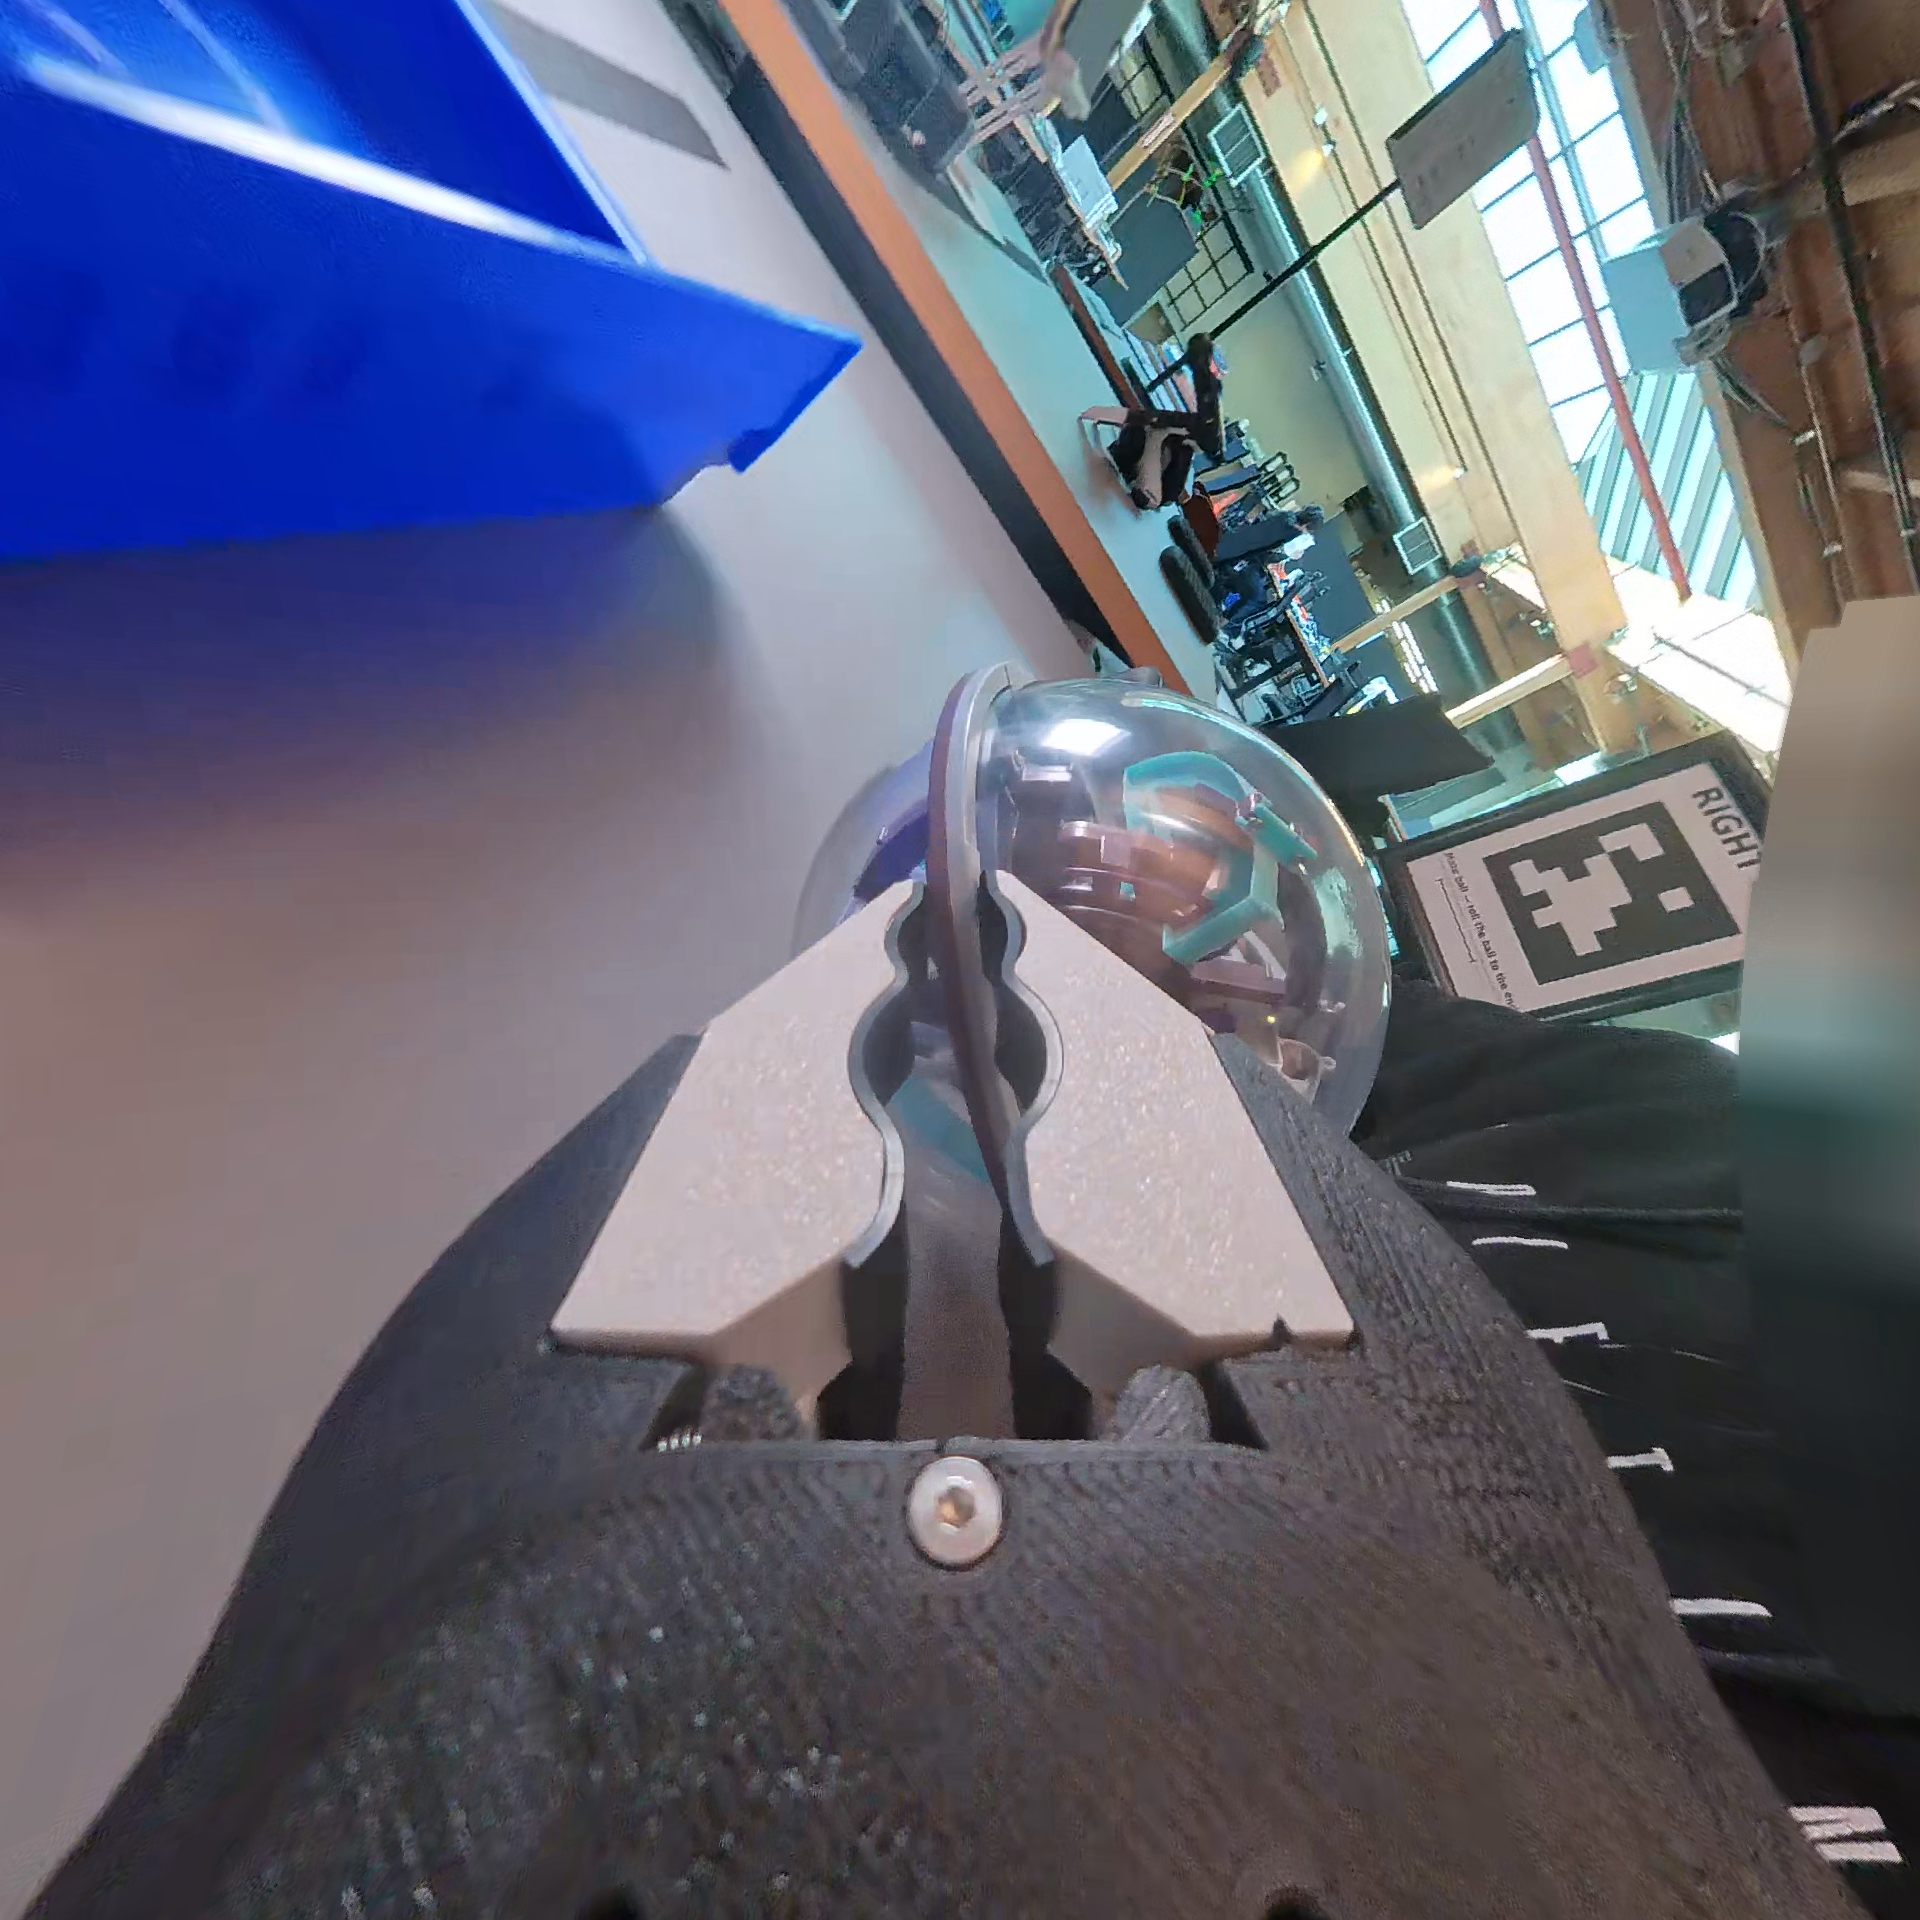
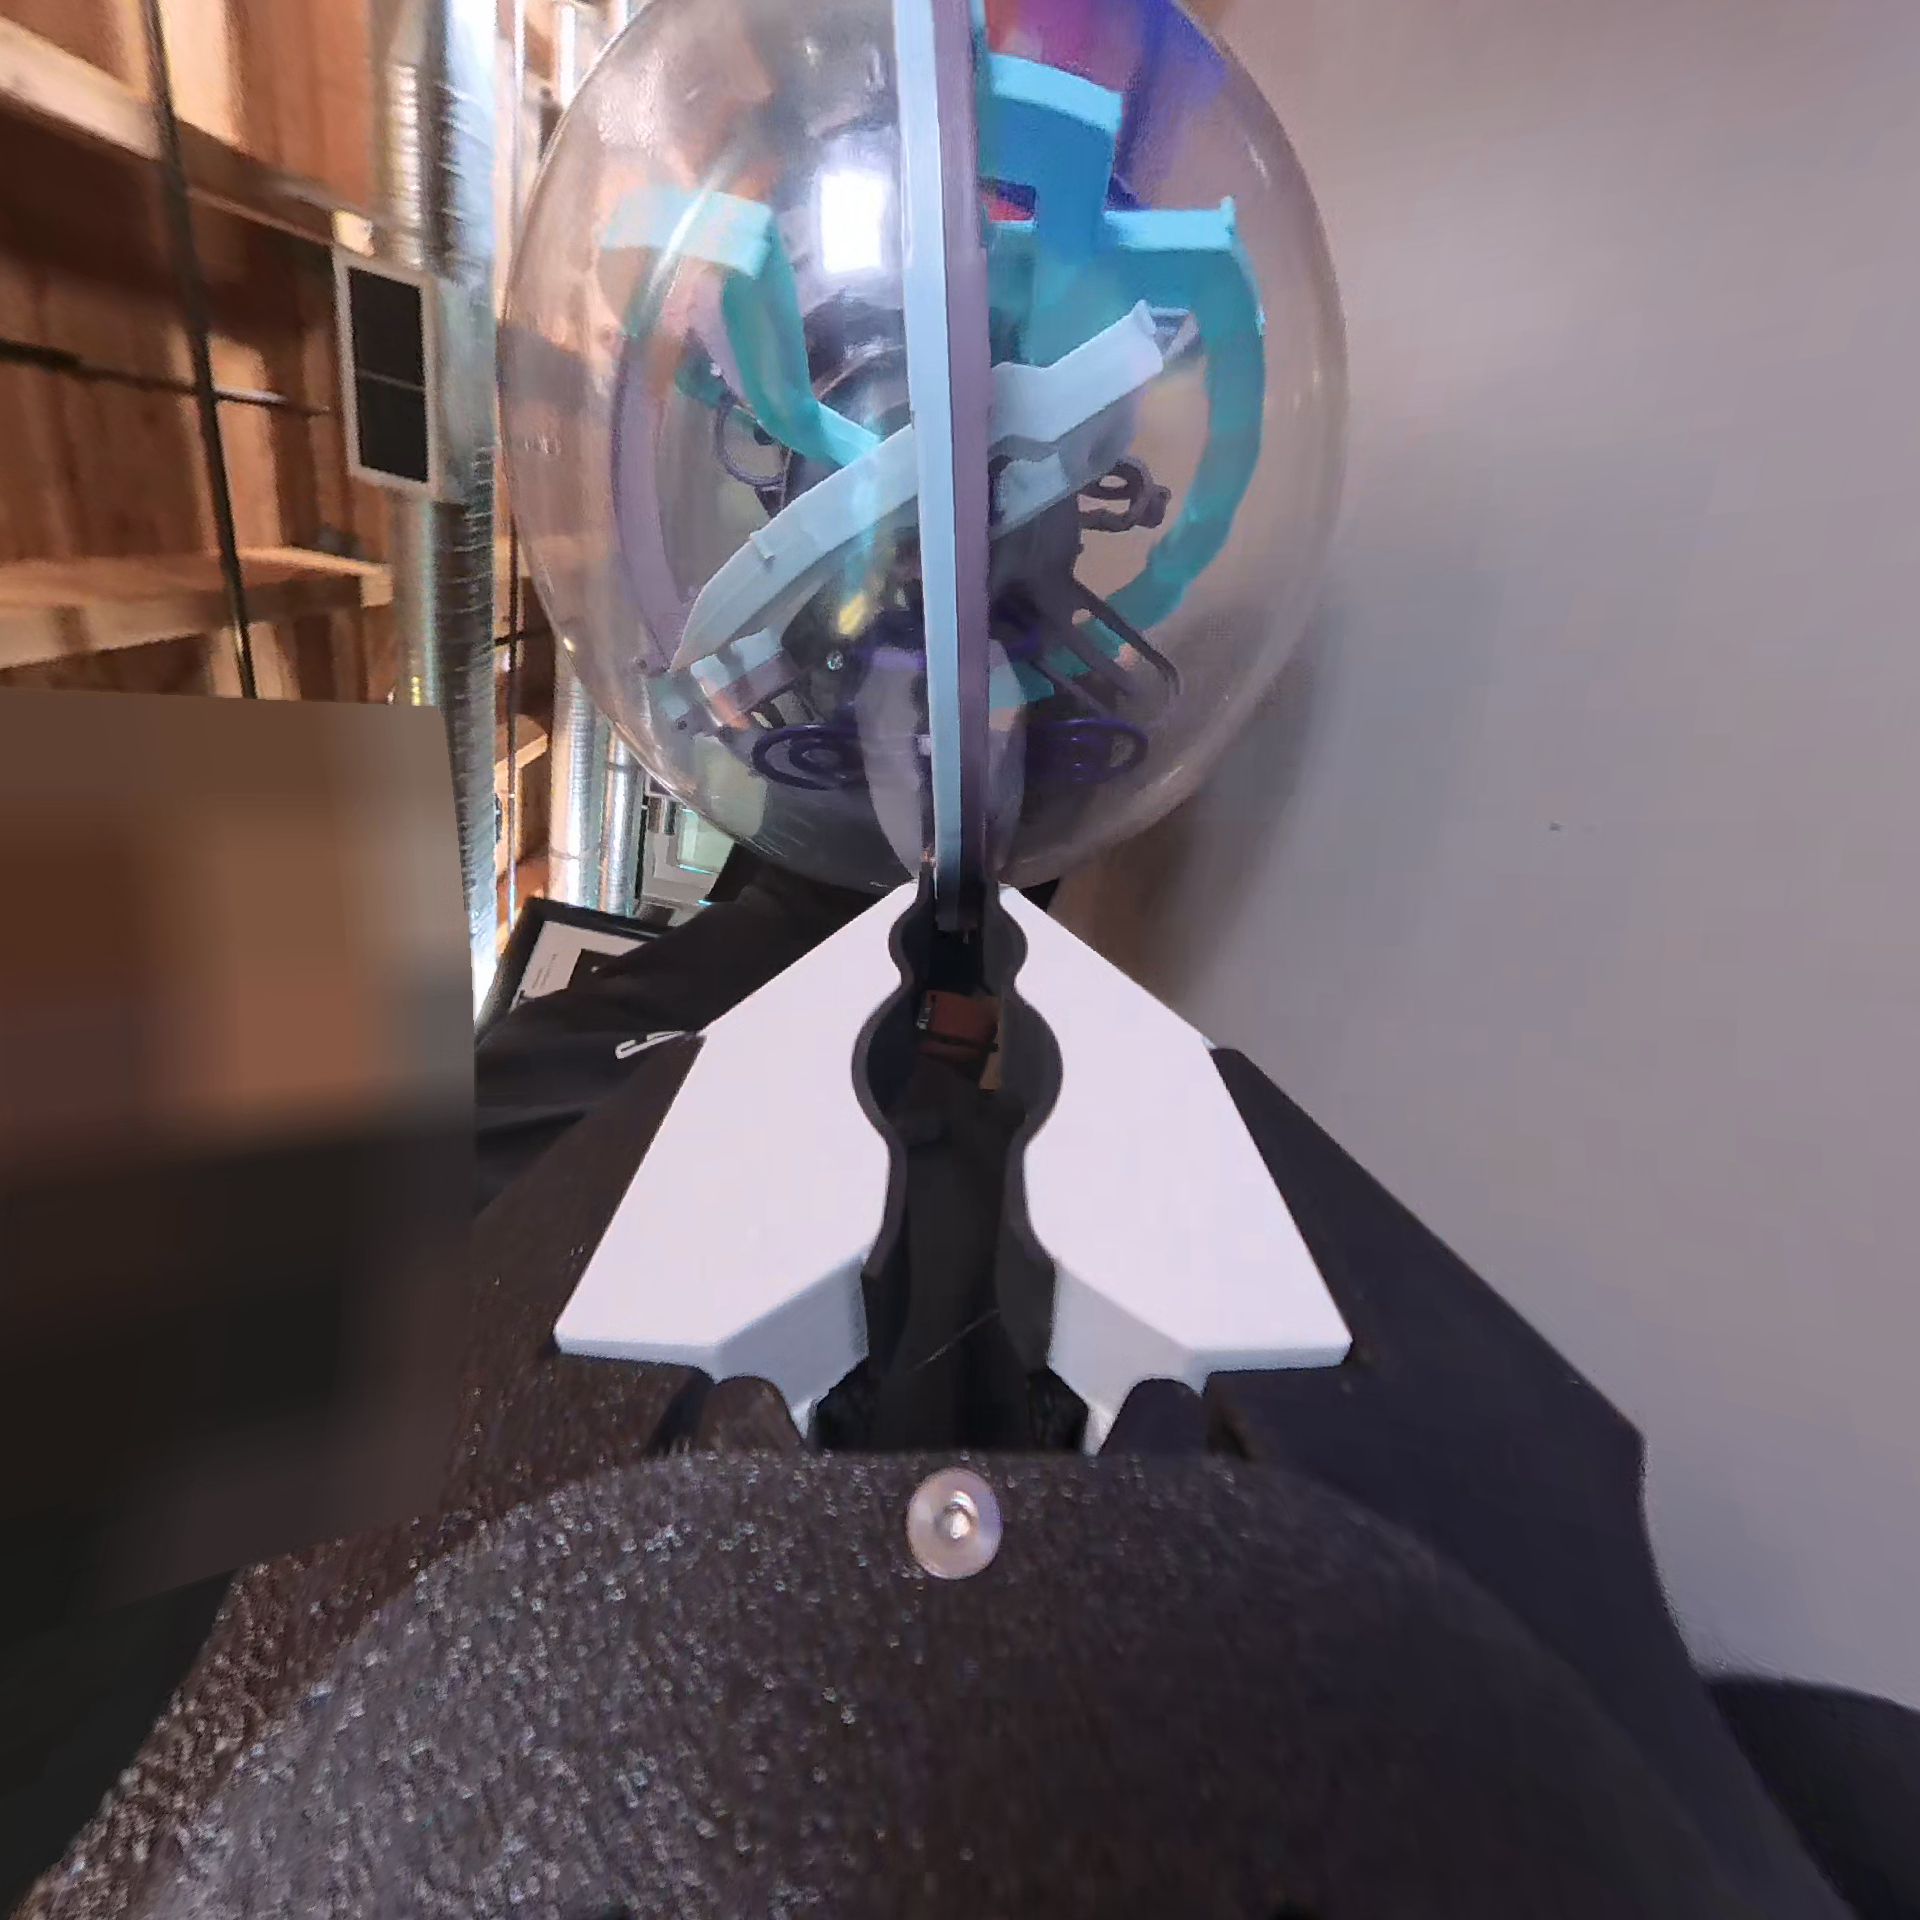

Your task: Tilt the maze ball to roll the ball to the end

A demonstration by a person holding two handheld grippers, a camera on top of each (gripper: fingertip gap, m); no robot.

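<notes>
**Both grippers pinch the maze ball's rim**

At frame centre, the left gripper point(image 1: 954, 914) has its jaws clamped on the purple equator rim of the clear maze ball point(image 1: 1164, 883). The right gripper point(image 2: 954, 914) likewise clamps the rim, maze ball point(image 2: 727, 468) filling the upper centre. A blue bin point(image 1: 312, 395) sits upper left.

blue bin point(image 1: 343, 416) on grey table point(image 1: 416, 831) | marker card point(image 1: 1579, 894) | black garment point(image 1: 1621, 1195), perhaps sleeve

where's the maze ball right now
Centre of both wrist views, the maze ball is held by its rim between the left tongs and right tongs.
</notes>
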